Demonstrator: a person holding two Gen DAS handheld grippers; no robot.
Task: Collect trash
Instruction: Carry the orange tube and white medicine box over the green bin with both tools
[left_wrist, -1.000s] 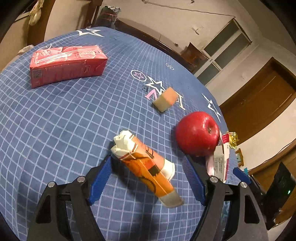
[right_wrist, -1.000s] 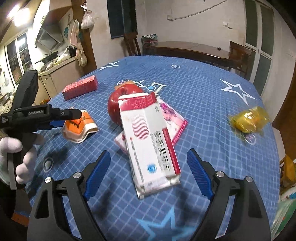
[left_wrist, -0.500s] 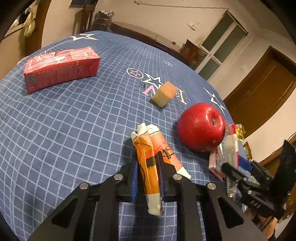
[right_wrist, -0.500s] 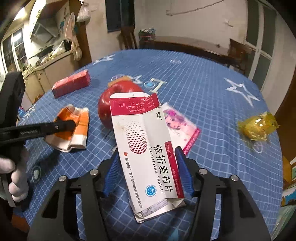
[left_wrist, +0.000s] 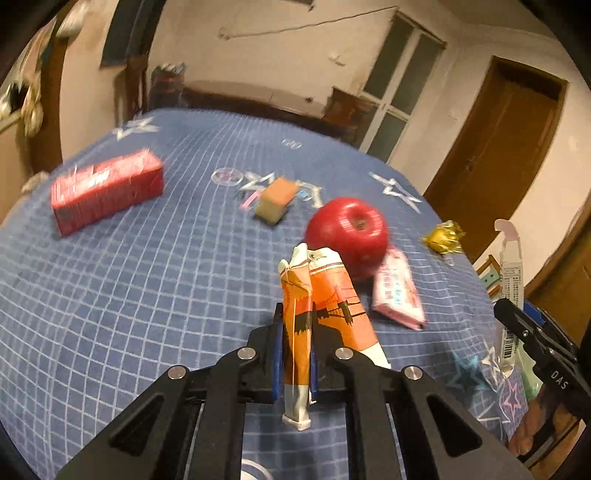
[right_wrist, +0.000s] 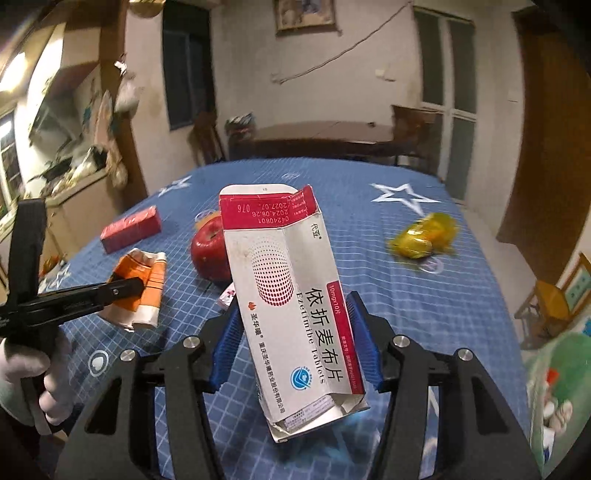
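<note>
Off the cloth now — both tongs (left_wrist: 294, 354) (right_wrist: 295, 345) lifted their trash.

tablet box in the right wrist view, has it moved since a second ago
Yes. The tablet box lay flat beside the apple; now it is lifted off the tablecloth, clamped in the right gripper.

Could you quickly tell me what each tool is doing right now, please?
Left tool: closed on the flattened orange carton.
Right tool: closed on the white-and-red medicine box.
</note>
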